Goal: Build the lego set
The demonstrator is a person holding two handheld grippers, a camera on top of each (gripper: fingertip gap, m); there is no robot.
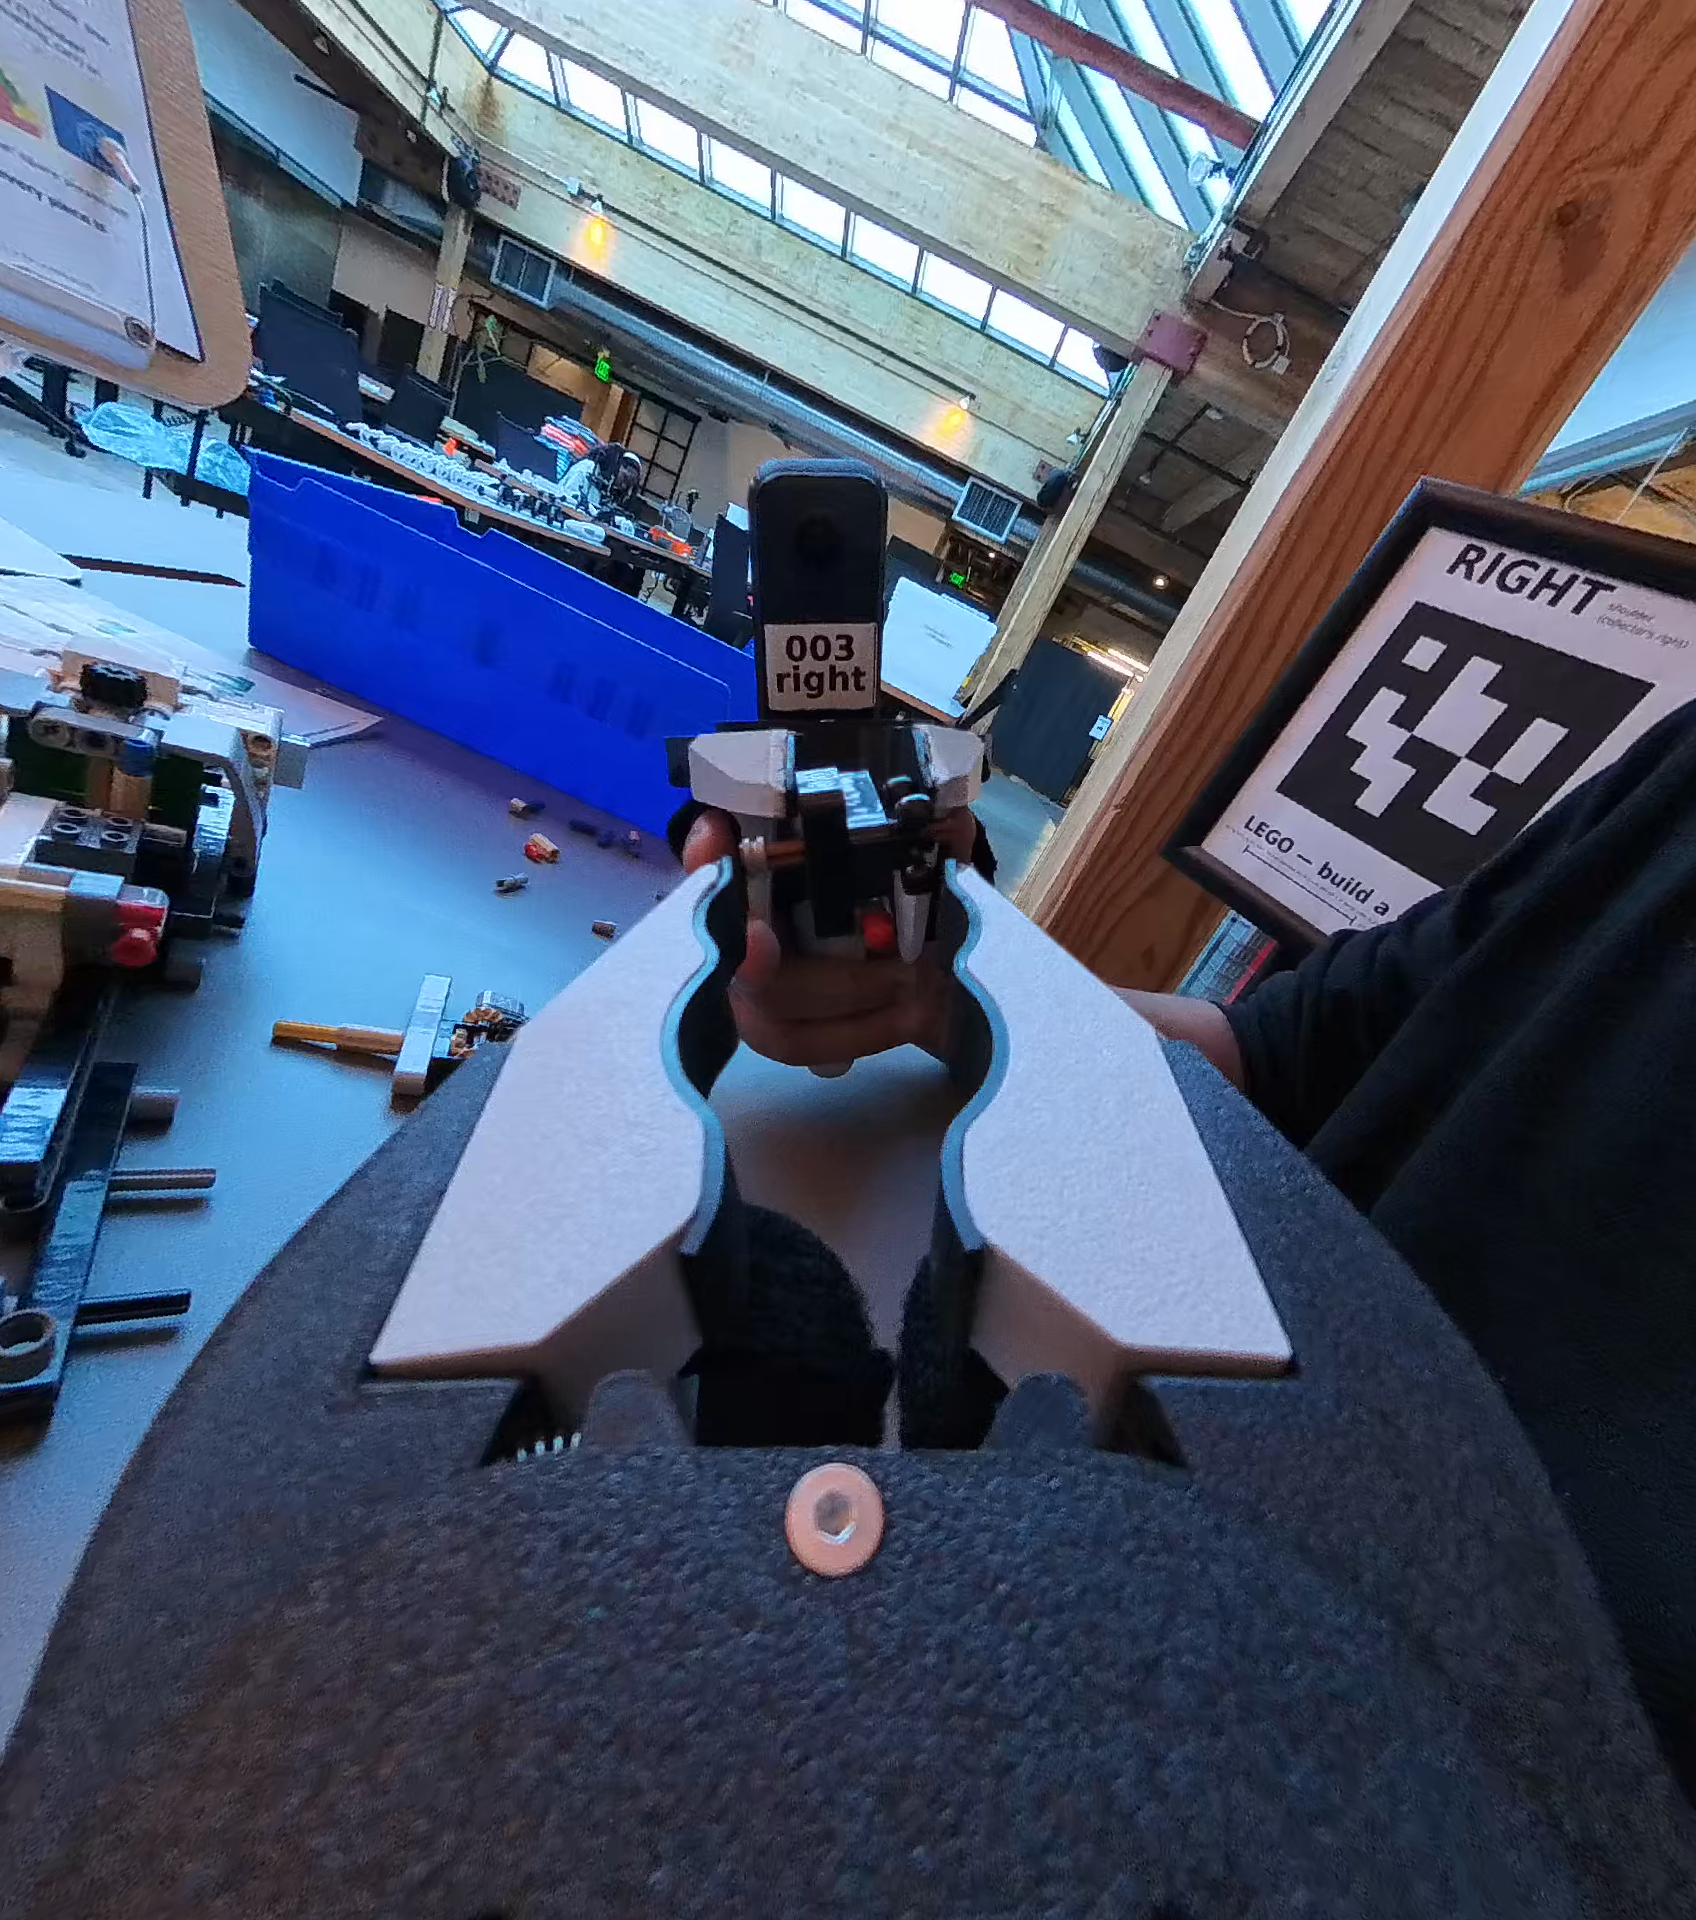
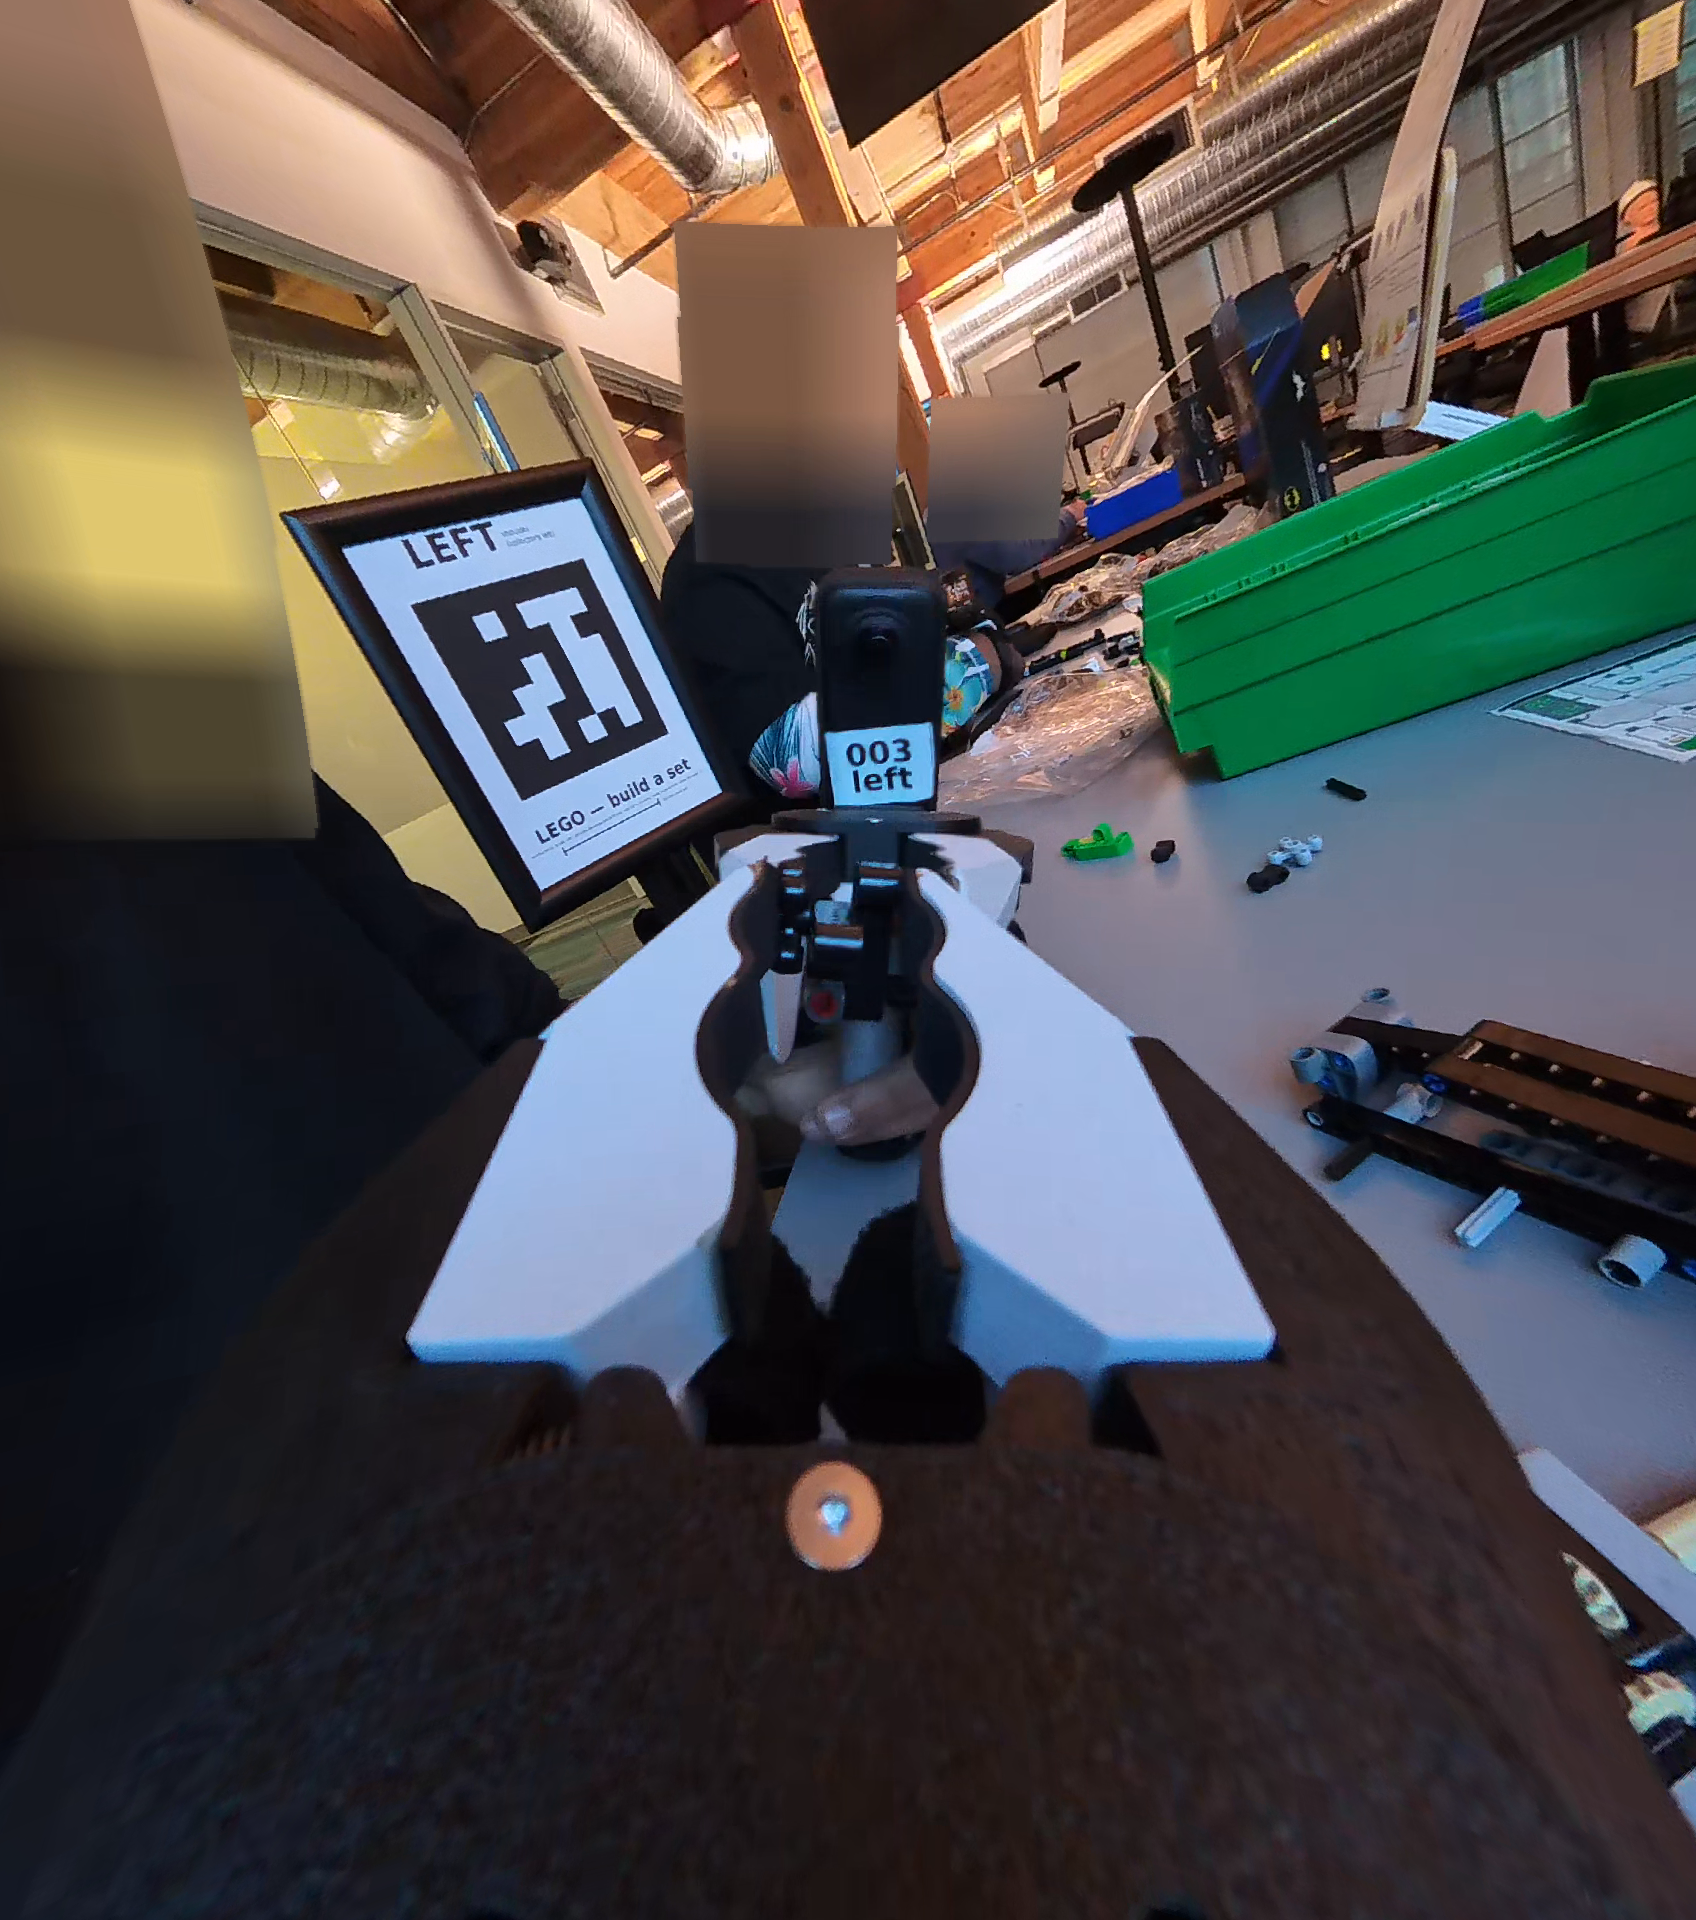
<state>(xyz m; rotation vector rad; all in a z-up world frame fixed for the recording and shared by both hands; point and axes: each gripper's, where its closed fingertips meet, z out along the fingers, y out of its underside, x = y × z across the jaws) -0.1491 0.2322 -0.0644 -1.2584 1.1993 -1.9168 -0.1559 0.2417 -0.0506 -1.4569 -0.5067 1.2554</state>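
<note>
Supporting surface: grey table [image 1: 356, 935], matte, strewn with parts; a wooden post rising past its far side.
Room: big open workshop with skylights, timber beams, silver ducting and rows of desks farther back.
Lego model [image 1: 44, 831]: one, partly built in grey, black and tan with red bits, standing on the table; long black studded beams at its near end.
Sub-assembly [image 1: 839, 831]: one, small, black and grey with a red dot, lifted off the table and well apart from the lego model, between the two facing grippers.
Right gripper [image 2: 844, 883]: fingers clamped on the top of the sub-assembly; a hand [image 1: 823, 997] wrapped round its handle.
Left gripper [image 1: 839, 894]: jaws narrow, tips flanking the sub-assembly; cannot tell whether touching it.
Bins: two; blue bin [image 1: 491, 634] behind the lego model, green bin [image 2: 1446, 582] beyond it and well apart.
Framed marker signs: two, one black-framed sign [image 1: 1446, 727] by the post, another sign [image 2: 522, 675] well away from the lego model.
Instruction sheet [image 2: 1675, 686]: one, flat beside the green bin.
Tan axle with grey piece [image 1: 408, 1034]: one, just beside the lego model.
Green piece [image 2: 1098, 842]: one, loose, beyond the lego model, a few small black and grey bits near it.
Clear bags [image 2: 1062, 717]: crumpled heap, number not clear.
Clipboard [image 1: 44, 177]: one, raised above the lego model.
</note>
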